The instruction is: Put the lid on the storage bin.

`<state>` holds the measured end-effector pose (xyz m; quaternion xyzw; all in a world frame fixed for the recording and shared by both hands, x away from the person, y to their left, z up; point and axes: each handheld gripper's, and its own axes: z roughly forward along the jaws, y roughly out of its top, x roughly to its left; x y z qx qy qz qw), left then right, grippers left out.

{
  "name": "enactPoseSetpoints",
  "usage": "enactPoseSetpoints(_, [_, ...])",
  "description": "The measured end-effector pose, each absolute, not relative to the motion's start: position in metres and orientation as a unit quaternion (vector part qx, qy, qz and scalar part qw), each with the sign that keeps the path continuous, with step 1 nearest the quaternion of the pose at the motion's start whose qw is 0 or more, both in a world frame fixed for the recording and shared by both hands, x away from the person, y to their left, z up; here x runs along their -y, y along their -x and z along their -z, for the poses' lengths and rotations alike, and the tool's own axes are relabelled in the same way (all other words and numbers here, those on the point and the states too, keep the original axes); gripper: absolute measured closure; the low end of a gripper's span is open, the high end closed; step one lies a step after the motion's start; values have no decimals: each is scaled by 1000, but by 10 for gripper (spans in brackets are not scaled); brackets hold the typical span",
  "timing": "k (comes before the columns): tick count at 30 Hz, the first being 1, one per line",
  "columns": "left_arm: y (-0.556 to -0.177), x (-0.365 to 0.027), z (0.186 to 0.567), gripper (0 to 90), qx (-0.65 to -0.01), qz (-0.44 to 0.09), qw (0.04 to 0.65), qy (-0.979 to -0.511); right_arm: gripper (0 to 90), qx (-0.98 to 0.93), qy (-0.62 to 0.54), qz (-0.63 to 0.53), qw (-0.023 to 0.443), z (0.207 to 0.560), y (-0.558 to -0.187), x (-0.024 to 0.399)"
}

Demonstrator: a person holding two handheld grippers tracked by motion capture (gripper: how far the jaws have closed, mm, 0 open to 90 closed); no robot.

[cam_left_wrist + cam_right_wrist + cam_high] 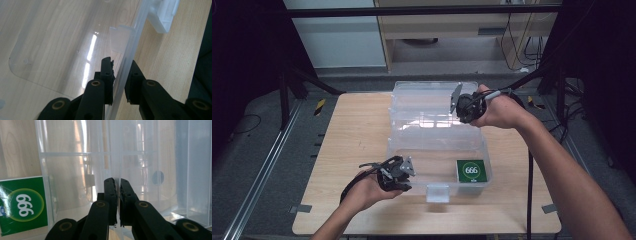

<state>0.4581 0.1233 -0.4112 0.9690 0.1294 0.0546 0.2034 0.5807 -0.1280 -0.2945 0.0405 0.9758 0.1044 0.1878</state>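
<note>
A clear plastic box [399,150] stands open on the wooden table, its lid [424,100] raised at the far side. A green packet marked 666 [471,171] [22,205] lies in the box's near right corner. My left gripper [408,172] [121,68] straddles the box's front wall [130,50] near the left corner, one jaw inside and one outside, pads against the wall. My right gripper [458,104] [117,185] is shut on the thin clear edge of the lid [120,157] at its upper right.
A white latch [437,192] [163,15] sticks out from the middle of the box's front wall. The table [357,130] has bare wood left of the box and along its front edge. Dark frames and cables stand beyond both sides.
</note>
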Motion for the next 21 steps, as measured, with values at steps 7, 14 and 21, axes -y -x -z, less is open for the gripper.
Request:
enactPoseSetpoints(7, [-452,-122,412,781,-170,-49,206,-962,866,-975,-29,-107,194,290,-565,127])
enactPoseSetpoints(14, [-456,-123,412,776,-136,-60,204,-968,868,-974,-21,-115,195,288,-551,129])
enactPoseSetpoints(21, [-455,-121,413,768,-148,-65,209,-965,862,-973,-22,-116,197,288,-548,129])
